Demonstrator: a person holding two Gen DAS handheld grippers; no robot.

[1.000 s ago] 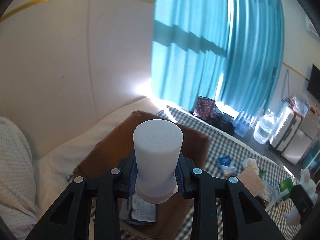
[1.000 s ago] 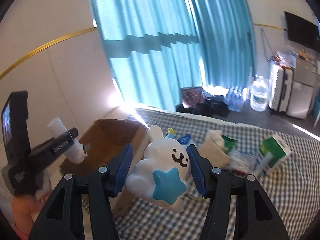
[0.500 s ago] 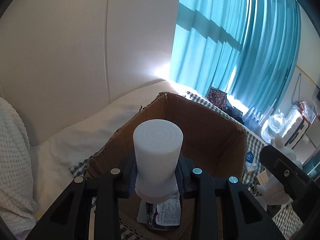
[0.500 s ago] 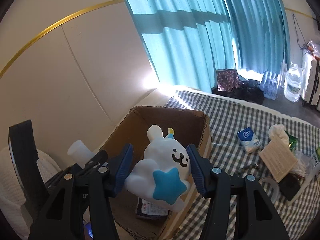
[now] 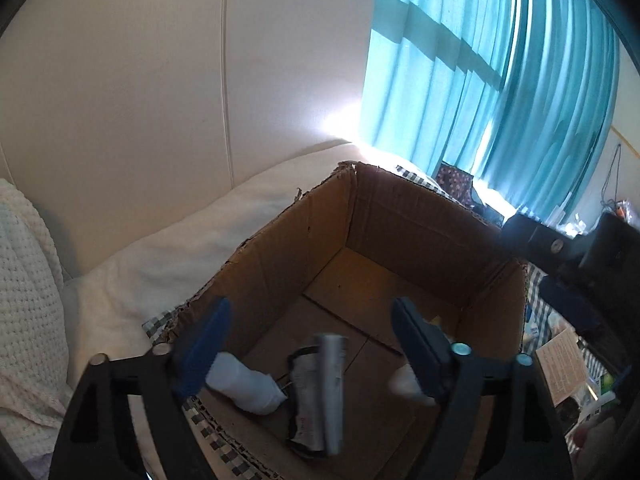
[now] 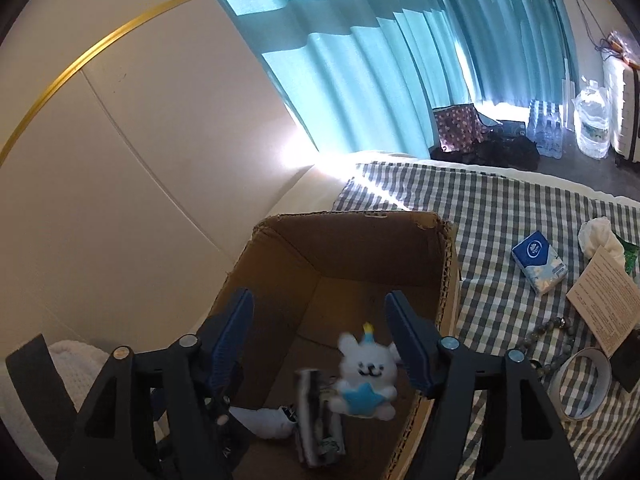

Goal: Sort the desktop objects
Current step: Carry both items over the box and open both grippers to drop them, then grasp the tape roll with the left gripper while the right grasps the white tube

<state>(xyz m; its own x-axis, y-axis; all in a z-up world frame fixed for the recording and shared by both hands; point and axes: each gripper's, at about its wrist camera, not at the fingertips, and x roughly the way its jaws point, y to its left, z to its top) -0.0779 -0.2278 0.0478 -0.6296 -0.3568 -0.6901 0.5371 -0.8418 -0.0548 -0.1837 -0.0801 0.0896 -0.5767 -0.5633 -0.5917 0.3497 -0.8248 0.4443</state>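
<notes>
Both drops into the cardboard box (image 5: 416, 216)

My left gripper (image 5: 308, 344) has just sprung wide, nothing between its pads; the white cup (image 5: 246, 386) lies on its side on the box floor beside a crumpled packet (image 5: 316, 392). My right gripper (image 6: 320, 336) has also just opened, and the bunny toy (image 6: 366, 376) sits blurred inside the box, free of the pads. I'd lift both straight up clear of the box walls, then go for the tissue pack (image 6: 538, 266) right of the box.

A white rabbit figure with a blue star (image 6: 366, 382) lay inside the brown cardboard box (image 6: 446, 264), beside which spread a grey-and-white checked cloth (image 6: 504, 216).
</notes>
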